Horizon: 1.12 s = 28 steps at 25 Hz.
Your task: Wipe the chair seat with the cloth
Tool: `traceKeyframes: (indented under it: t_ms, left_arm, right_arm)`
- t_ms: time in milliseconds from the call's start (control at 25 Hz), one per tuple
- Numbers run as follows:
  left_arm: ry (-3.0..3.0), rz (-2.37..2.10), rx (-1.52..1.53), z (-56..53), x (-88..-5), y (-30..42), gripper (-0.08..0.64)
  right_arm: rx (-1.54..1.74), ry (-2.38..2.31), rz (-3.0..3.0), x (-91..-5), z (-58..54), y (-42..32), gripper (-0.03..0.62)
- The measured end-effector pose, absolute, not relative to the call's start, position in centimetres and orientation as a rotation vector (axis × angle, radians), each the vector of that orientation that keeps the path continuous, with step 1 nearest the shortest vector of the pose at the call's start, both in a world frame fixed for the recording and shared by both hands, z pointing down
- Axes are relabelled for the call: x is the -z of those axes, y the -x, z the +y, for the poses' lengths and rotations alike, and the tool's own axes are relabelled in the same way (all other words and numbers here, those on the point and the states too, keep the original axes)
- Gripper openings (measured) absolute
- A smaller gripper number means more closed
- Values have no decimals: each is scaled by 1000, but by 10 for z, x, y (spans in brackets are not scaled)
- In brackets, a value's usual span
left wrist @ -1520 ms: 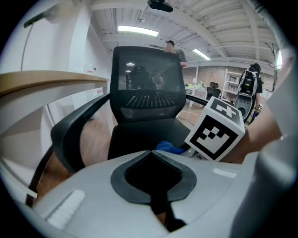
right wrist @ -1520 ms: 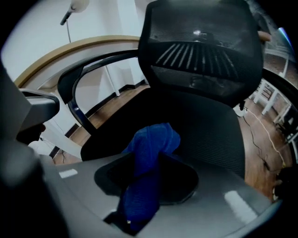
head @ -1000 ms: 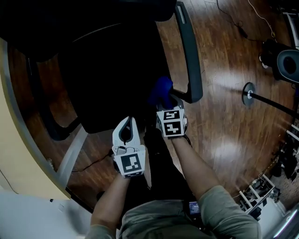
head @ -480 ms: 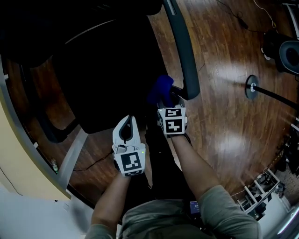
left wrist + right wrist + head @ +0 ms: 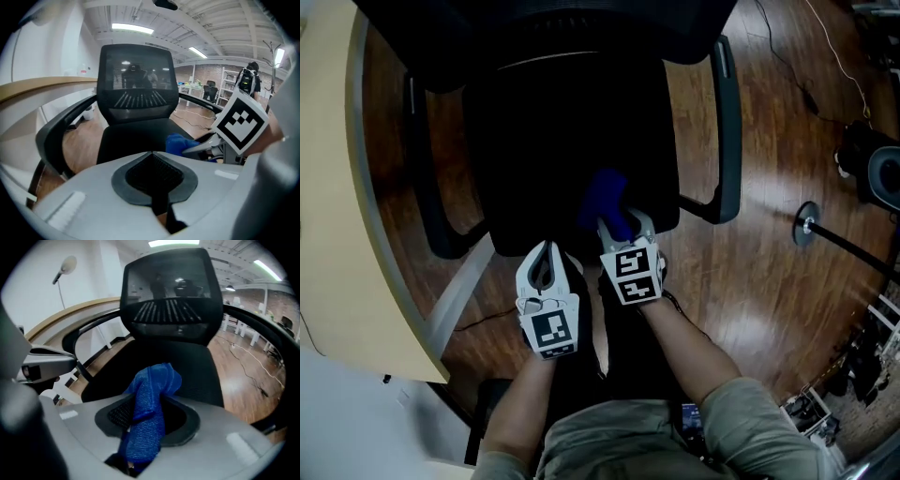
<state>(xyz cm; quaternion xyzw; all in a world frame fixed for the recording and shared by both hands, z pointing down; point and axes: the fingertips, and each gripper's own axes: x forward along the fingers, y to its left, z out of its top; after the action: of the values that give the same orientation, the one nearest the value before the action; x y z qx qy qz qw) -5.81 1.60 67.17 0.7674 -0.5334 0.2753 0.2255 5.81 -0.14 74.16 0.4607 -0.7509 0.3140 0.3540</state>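
The office chair had come round square to me, so my right gripper (image 5: 619, 228), clamped on the blue cloth (image 5: 602, 197), was over the front of the chair seat (image 5: 544, 150) instead of by the armrest (image 5: 729, 131). I judged wiping could begin. My left gripper (image 5: 547, 255) hung closed and empty just beside it.

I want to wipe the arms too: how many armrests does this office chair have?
2. The left armrest is beside the desk; the right armrest is over the wood floor. None looks hidden.
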Motion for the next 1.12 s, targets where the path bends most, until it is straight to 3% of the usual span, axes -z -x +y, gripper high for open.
traceKeyframes:
  t_ms: [320,560,840,1120]
  left_arm:
    - [-1940,-1624,-738,44,-666,160,5]
    - [-1805,-1693,-714,84,-680,208,3]
    - [-1779,-1689,-723,91,-691,224,5]
    - [-1889,-1610,-728,70,-685,170,5]
  right_arm:
    - [-674,-789,-2132,-738,27,109,132]
    - [-617,-514,-2122,-768,72,180,132]
    - [-611,-503,-2075,-790,74,183,132]
    - [-678,-674,-1985,-790,63,99,132]
